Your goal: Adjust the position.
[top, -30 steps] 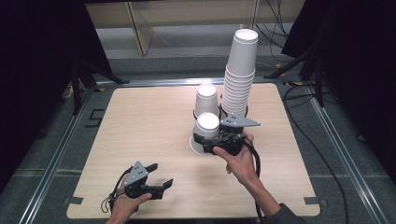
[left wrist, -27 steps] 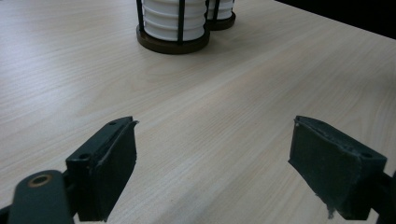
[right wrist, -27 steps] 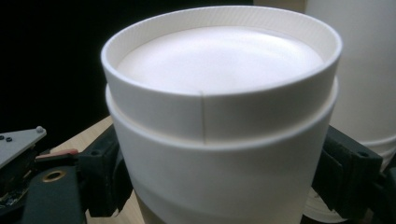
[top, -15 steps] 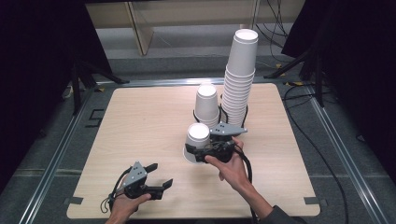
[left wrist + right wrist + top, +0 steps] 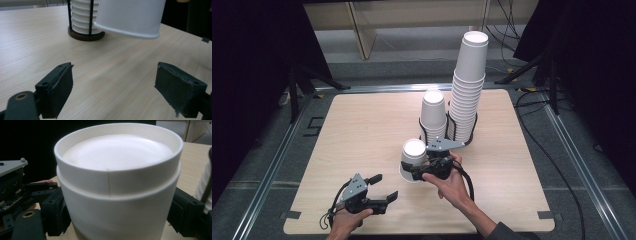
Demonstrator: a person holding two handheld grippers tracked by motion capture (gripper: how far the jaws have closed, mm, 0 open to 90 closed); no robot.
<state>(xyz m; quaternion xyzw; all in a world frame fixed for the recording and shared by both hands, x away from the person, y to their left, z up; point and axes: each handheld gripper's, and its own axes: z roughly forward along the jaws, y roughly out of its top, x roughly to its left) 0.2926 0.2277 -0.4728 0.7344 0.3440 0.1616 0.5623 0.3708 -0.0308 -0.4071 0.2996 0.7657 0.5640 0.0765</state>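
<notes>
work in hand: moving upside-down white paper cups off the racks onto the bench (image 5: 362,130).
held cup: an upturned cup (image 5: 414,152) sat between the jaws of the right claw (image 5: 419,172), its rim low over the bench, in front of the racks; whether it touched the wood i could not tell.
right claw: closed on that cup, pads pressed to both sides of its wall (image 5: 117,210).
left claw: (image 5: 382,187) jaws apart, nothing between them, resting at the near left of the bench, well apart from the cup.
racks: a tall stack (image 5: 468,85) and a short stack (image 5: 433,112) stood in black wire holders.
done: one cup taken out, judging by its place.
left: set it down, let go; many cups remained stacked.
</notes>
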